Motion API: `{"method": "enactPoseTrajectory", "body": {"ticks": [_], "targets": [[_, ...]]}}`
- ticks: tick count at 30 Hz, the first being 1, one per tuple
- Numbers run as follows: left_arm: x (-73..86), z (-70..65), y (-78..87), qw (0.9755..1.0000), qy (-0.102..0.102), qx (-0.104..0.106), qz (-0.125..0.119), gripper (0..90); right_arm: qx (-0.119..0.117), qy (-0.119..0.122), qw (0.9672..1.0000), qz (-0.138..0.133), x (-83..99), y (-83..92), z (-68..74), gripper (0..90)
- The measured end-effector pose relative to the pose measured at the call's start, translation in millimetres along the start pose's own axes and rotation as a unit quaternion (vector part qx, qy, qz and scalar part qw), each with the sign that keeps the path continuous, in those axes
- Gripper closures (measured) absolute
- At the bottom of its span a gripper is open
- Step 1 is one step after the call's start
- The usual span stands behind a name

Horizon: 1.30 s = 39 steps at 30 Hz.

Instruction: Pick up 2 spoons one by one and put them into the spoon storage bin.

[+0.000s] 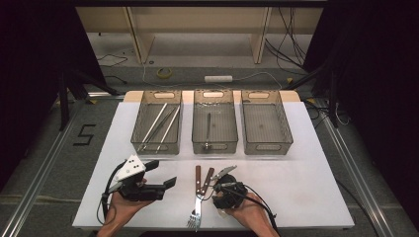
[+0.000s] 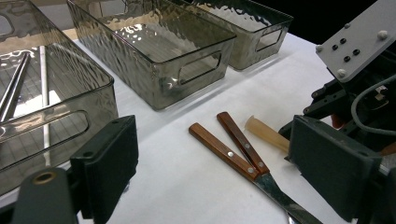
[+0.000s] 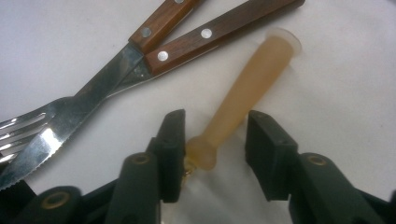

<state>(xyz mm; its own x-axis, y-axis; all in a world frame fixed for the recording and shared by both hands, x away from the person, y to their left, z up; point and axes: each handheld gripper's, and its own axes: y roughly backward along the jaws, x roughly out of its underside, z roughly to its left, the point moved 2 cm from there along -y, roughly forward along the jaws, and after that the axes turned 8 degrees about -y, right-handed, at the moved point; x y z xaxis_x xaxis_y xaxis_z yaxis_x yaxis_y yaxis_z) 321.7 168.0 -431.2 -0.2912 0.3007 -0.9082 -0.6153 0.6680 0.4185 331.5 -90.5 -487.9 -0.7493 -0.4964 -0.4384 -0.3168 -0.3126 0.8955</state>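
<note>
Amber plastic handle (image 3: 243, 102) lies between the right gripper's (image 3: 215, 140) open jaws, touching one.

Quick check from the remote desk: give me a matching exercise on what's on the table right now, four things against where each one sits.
Things:
1. tan-handled utensil
2. knife and fork with wooden handles
3. long metal sticks
4. right bin

Places or states:
A. in the left bin
B. crossed on the white tabletop, near edge
C. between the jaws of the right gripper
D. holds no cutlery

Pairs: 1-C, 2-B, 3-A, 4-D
</note>
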Motion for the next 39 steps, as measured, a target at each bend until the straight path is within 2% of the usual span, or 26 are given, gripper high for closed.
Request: {"method": "enactPoseTrajectory", "body": {"ticks": [4, 10, 17, 24, 29, 39], "targets": [[-0.1, 0.0, 0.3, 1.0000, 0.000, 0.001, 0.000, 15.3, 0.001, -0.002, 1.0000, -0.001, 1.0, 0.7, -1.1, 69.4], [-0.2, -0.1, 0.4, 1.0000, -0.001, 0.002, 0.000, 15.4, -0.001, -0.015, 0.9999, -0.004, 1.2, 1.3, -5.6, 76.0], [-0.4, 0.0, 0.5, 1.0000, 0.000, 0.002, -0.001, 15.4, -0.016, -0.030, 0.9994, -0.002, 0.7, 2.5, -10.1, 76.7], [-0.5, 0.0, 0.7, 1.0000, -0.001, 0.002, 0.000, 15.4, -0.019, -0.034, 0.9992, -0.004, 0.1, 6.0, -11.6, 76.9], [-0.5, 0.0, 0.5, 1.0000, -0.001, 0.002, 0.000, 15.4, -0.014, -0.043, 0.9989, -0.014, -1.6, 11.8, -17.0, 76.9], [-0.2, 0.1, -0.1, 1.0000, 0.000, 0.001, 0.001, 15.4, -0.014, -0.044, 0.9980, -0.043, -6.7, 25.0, -25.0, 77.0]]}}
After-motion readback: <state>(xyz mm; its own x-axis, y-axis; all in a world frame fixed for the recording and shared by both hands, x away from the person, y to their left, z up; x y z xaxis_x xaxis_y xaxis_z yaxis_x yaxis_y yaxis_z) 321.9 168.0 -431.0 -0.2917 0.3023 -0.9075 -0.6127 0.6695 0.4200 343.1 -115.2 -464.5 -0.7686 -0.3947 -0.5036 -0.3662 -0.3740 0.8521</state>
